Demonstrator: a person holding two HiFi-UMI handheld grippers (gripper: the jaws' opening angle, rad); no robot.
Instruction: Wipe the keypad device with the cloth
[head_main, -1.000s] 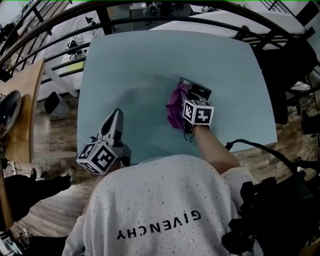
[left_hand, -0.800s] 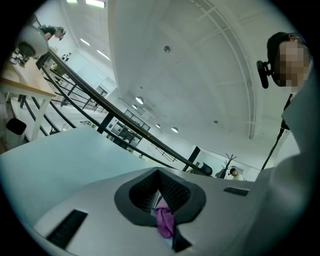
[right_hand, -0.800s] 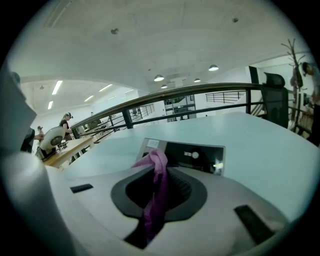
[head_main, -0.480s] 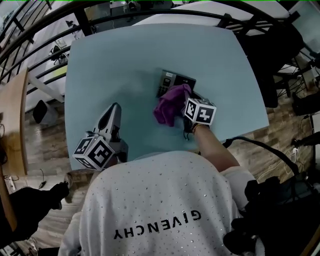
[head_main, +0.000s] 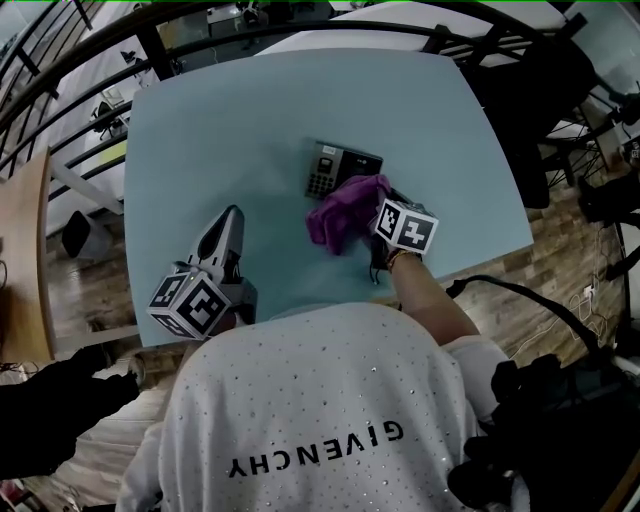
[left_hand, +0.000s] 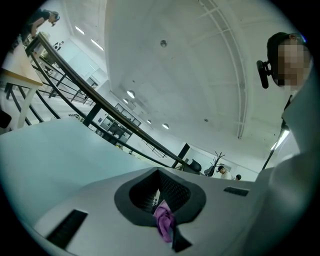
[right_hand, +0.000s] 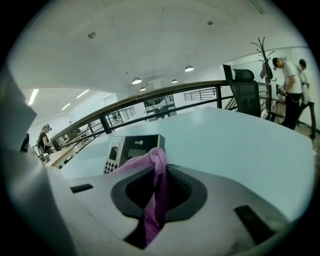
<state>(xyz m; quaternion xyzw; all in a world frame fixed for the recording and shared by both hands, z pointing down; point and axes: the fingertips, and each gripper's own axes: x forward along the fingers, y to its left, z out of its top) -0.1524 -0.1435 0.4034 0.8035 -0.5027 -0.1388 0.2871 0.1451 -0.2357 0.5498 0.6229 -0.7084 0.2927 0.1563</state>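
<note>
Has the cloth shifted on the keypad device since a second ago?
Yes. Against the keypad device, the cloth in the right gripper has slid right and toward the person, uncovering the keys.

only one word reads — "givenchy", upside down, across the person's white shirt (head_main: 320, 400).

A big pale blue table (head_main: 250, 120) stands on a wooden floor (head_main: 85, 290). A black railing (right_hand: 165, 92) runs behind it. Round lights (right_hand: 137, 80) shine above. A black chair (right_hand: 245, 92) and maybe a coat stand (right_hand: 262, 55) are far off.
</note>
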